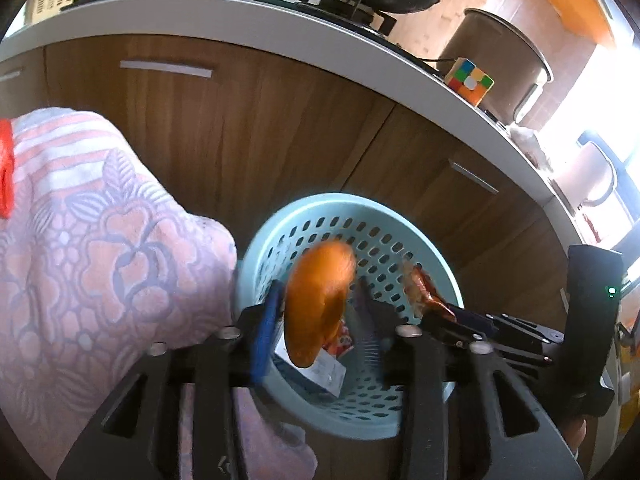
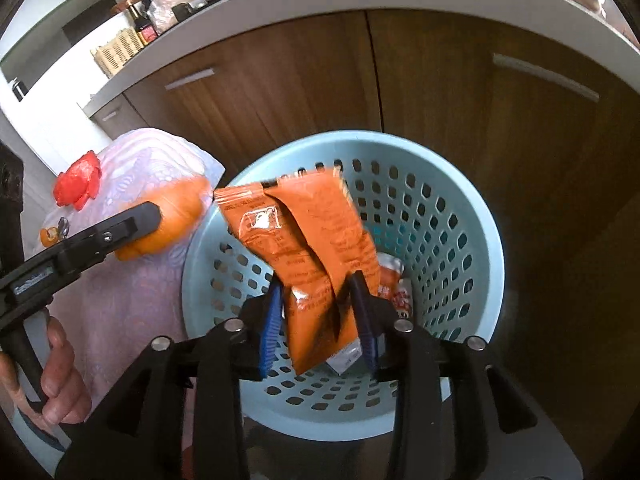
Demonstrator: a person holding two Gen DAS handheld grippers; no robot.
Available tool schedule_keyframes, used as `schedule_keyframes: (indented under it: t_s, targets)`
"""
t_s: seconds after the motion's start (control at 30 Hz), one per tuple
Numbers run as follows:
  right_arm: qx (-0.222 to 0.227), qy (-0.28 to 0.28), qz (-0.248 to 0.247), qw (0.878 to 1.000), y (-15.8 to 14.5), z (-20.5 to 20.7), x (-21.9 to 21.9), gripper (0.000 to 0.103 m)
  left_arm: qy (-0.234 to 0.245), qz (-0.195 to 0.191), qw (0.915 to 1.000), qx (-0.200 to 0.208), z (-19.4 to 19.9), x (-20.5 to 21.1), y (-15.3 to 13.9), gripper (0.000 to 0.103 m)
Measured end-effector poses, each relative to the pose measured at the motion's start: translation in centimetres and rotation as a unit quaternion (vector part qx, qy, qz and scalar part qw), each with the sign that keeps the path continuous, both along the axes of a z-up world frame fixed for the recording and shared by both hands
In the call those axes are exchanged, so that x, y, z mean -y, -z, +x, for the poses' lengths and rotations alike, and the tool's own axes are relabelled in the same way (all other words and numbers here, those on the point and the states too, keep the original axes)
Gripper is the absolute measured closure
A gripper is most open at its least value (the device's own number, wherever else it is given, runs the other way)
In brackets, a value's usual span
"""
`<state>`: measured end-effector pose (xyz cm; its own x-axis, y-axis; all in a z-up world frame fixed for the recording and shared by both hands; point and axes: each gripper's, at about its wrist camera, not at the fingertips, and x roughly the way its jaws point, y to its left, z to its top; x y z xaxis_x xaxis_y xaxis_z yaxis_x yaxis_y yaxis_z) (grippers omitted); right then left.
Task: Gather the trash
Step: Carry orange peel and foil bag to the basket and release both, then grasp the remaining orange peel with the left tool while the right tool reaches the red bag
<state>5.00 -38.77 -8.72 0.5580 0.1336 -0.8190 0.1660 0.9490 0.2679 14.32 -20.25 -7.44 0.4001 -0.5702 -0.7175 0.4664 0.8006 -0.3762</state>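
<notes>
A light blue perforated basket (image 1: 400,216) (image 2: 460,216) stands on the floor by the wooden cabinets, with wrappers inside. My left gripper (image 1: 320,304) holds an orange peel (image 1: 320,300) between its fingers, above the basket's near side; the peel is blurred. It also shows in the right wrist view (image 2: 168,220), left of the basket rim. My right gripper (image 2: 318,308) is shut on an orange snack packet (image 2: 312,240) over the basket's opening. The packet's tip shows in the left wrist view (image 1: 424,288).
A pink floral cloth (image 1: 88,248) (image 2: 132,292) covers a surface left of the basket, with a red piece (image 2: 78,180) and small orange scraps (image 2: 50,236) on it. Cabinet doors (image 1: 240,128) and the white countertop edge (image 1: 320,44) rise behind, with a Rubik's cube (image 1: 470,80).
</notes>
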Motion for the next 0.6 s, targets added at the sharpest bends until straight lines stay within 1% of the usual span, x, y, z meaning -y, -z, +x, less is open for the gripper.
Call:
schedule_keyframes:
  t_s: [0.03,0.07,0.13,0.2,0.3,0.37,0.43,0.53,0.6]
  targets:
    - [0.0,0.001,0.005,1.0,0.0,0.2,0.0,0.051,-0.004,-0.002,1.0,0.004,-0.1,-0.3,-0.2,0.048]
    - [0.003,0.001,0.008,1.0,-0.1,0.2,-0.1,0.05,-0.008,-0.007,0.9999,0.009,-0.2,-0.8,-0.5,0.046]
    - [0.008,-0.003,-0.003,1.0,-0.6,0.3,-0.8,0.05,-0.008,-0.017,0.9997,0.013,-0.4,-1.6,-1.1,0.046]
    - [0.014,-0.008,-0.007,1.0,-1.2,0.4,-1.3,0.05,-0.013,-0.02,0.9994,0.024,-0.6,-2.6,-1.9,0.045]
    - [0.034,-0.017,-0.015,0.999,-2.4,0.6,-2.4,0.05,-0.024,-0.027,0.9983,0.045,-1.1,-4.2,-3.3,0.04]
    - [0.051,-0.024,-0.028,0.998,-3.4,0.5,-3.3,0.05,-0.032,-0.031,0.9974,0.057,-1.5,-5.3,-4.1,0.04]
    - [0.063,-0.033,-0.04,0.997,-4.2,0.7,-4.3,0.05,-0.047,-0.034,0.9958,0.07,-2.0,-7.0,-5.1,0.04]
    - [0.09,-0.051,-0.039,0.994,-5.7,1.3,-6.3,0.05,-0.077,-0.031,0.9919,0.096,-2.8,-9.9,-6.7,0.04]
    - [0.113,-0.066,-0.037,0.991,-6.8,2.0,-8.1,0.05,-0.106,-0.024,0.9876,0.113,-3.4,-12.1,-7.7,0.034]
